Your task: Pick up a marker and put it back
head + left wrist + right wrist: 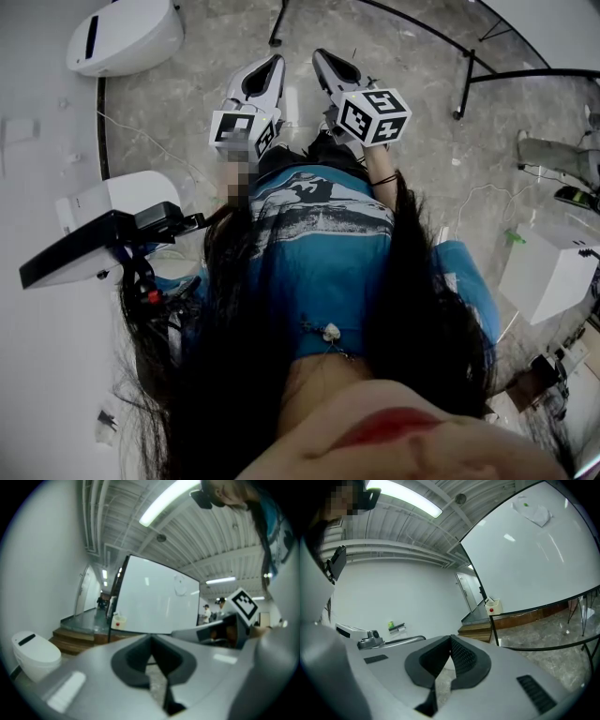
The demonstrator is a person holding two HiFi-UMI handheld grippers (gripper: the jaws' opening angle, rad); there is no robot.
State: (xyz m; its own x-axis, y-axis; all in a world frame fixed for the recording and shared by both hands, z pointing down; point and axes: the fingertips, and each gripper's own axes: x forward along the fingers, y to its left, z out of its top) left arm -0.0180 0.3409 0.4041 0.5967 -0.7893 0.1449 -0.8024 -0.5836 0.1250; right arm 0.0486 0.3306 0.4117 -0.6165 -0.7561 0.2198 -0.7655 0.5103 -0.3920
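L claw (275,62), R claw (321,56) shut, facing whiteboard (534,550).

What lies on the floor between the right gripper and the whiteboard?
Nothing loose. In the right gripper view, the grey stone floor between the right gripper and the whiteboard is bare; only the board's black stand crosses it.

Matt plastic right tool (451,638), glossy whiteboard (534,559), polished floor (543,654).
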